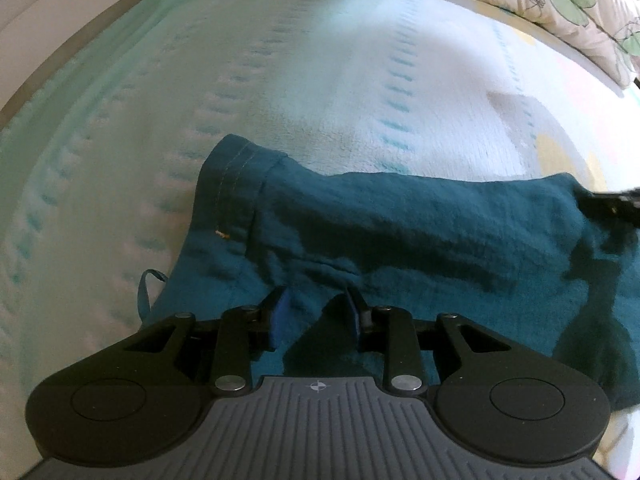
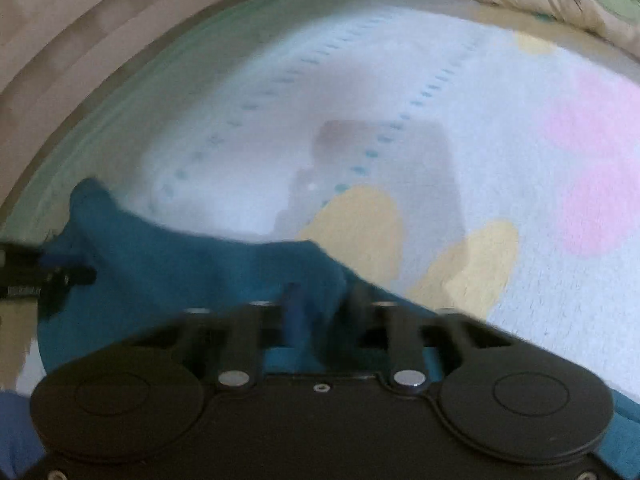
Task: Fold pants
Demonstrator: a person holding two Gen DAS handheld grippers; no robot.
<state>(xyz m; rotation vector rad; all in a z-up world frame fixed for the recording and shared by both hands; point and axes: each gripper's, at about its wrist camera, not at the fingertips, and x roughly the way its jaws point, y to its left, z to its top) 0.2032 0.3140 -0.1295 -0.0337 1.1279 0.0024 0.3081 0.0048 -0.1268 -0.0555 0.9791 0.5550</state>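
Note:
The teal pants (image 1: 400,232) lie across a pale blanket (image 1: 280,80), with a stitched hem at the left and a loose loop by the edge. My left gripper (image 1: 318,304) sits at the near edge of the cloth, its blue pads apart with a raised fold of fabric between them. In the right wrist view the pants (image 2: 180,260) fill the lower left, blurred. My right gripper (image 2: 324,304) has a ridge of teal cloth between its fingers. Each gripper's tip shows at the edge of the other's view.
A floral pillow (image 1: 560,4) lies at the far right on the bed. The blanket (image 2: 500,160) carries pink and yellow patches and dotted teal lines. The bed's edge (image 1: 52,68) curves along the far left.

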